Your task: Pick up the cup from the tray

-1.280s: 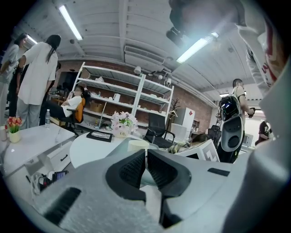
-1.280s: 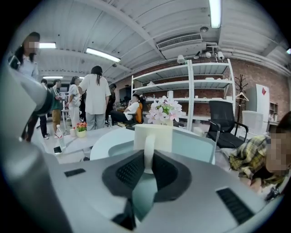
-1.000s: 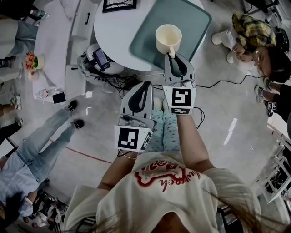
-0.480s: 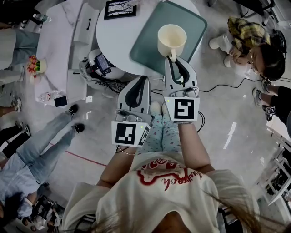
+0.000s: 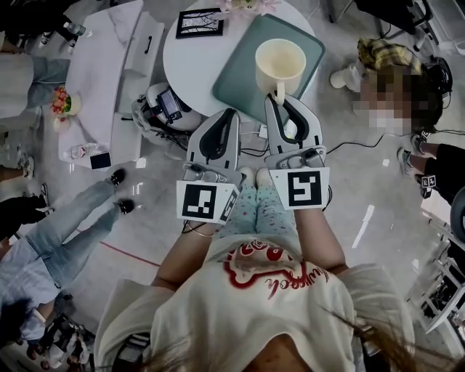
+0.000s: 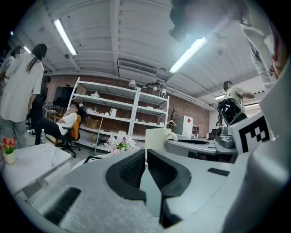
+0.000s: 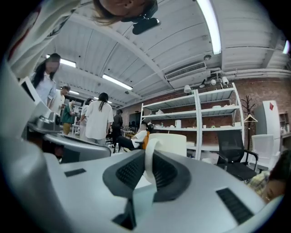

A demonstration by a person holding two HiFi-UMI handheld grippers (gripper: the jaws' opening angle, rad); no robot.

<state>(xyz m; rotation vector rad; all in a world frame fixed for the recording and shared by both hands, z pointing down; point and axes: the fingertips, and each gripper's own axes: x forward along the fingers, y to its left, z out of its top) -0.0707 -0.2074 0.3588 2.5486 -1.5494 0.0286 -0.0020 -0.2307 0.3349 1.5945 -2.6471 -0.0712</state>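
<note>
A cream cup (image 5: 280, 65) hangs above the teal tray (image 5: 236, 83), which lies on a round white table (image 5: 187, 62). My right gripper (image 5: 280, 99) is shut on the cup's handle (image 7: 149, 166). The cup body (image 7: 172, 144) stands upright just past the jaws, seen against the shelves. To its left, below the table's edge, my left gripper (image 5: 231, 114) is shut with nothing between its pads. In the left gripper view the jaws (image 6: 145, 154) meet, and the cup (image 6: 157, 139) shows beyond them to the right, beside the right gripper's body.
A framed picture (image 5: 200, 22) lies at the table's far side. A white bench (image 5: 98, 62) and a flower pot (image 5: 61, 102) are to the left. Cables and a device (image 5: 168, 107) lie under the table. One person (image 5: 410, 83) sits at the right and another in jeans (image 5: 51, 243) at the left.
Both grippers have risen. The cup has come up off the tray in the right gripper and now looks larger and closer to the head camera.
</note>
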